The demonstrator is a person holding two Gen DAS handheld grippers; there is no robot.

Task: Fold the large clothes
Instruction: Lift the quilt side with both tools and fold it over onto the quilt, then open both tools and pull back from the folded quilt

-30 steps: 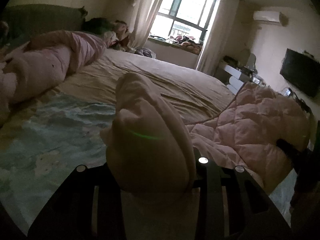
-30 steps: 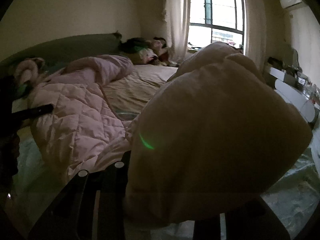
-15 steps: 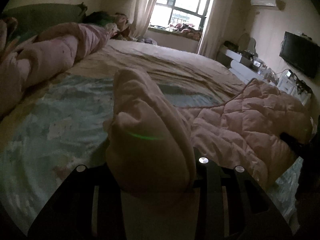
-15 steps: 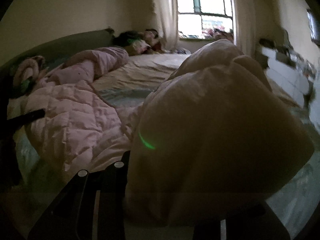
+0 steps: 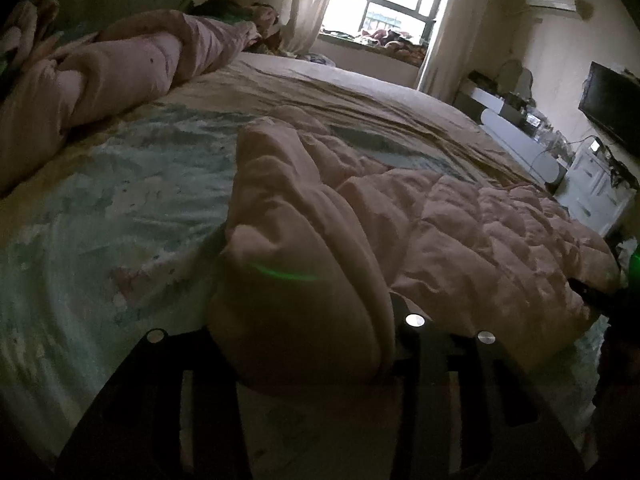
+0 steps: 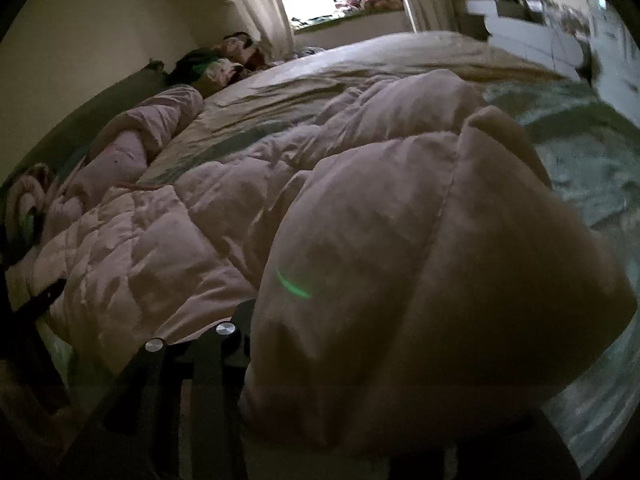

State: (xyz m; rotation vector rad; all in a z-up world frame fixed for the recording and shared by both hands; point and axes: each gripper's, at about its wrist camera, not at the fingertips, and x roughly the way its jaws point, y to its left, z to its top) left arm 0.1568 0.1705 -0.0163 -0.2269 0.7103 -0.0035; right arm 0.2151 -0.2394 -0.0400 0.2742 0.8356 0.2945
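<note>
A large pink quilted garment [image 5: 480, 224] lies spread over the bed, and it also shows in the right wrist view [image 6: 168, 240]. My left gripper [image 5: 308, 344] is shut on a bunched corner of it, which bulges up between the fingers and hides the tips. My right gripper [image 6: 384, 380] is shut on another thick bunched corner [image 6: 440, 260] that fills most of its view. The right gripper's dark tip [image 5: 592, 296] shows at the right edge of the left wrist view. The left gripper's tip [image 6: 48, 292] shows at the left edge of the right wrist view.
The bed [image 5: 120, 208] has a teal patterned sheet and a tan cover. A rolled pink duvet [image 5: 120, 68] lies along the headboard side. A window [image 5: 384, 4] is at the far end. A white cabinet [image 5: 592, 188] and a wall TV [image 5: 612, 104] stand right.
Both grippers have come down toward the bed with the garment corners still held. The garment now lies lower and flatter across the mattress between them.
</note>
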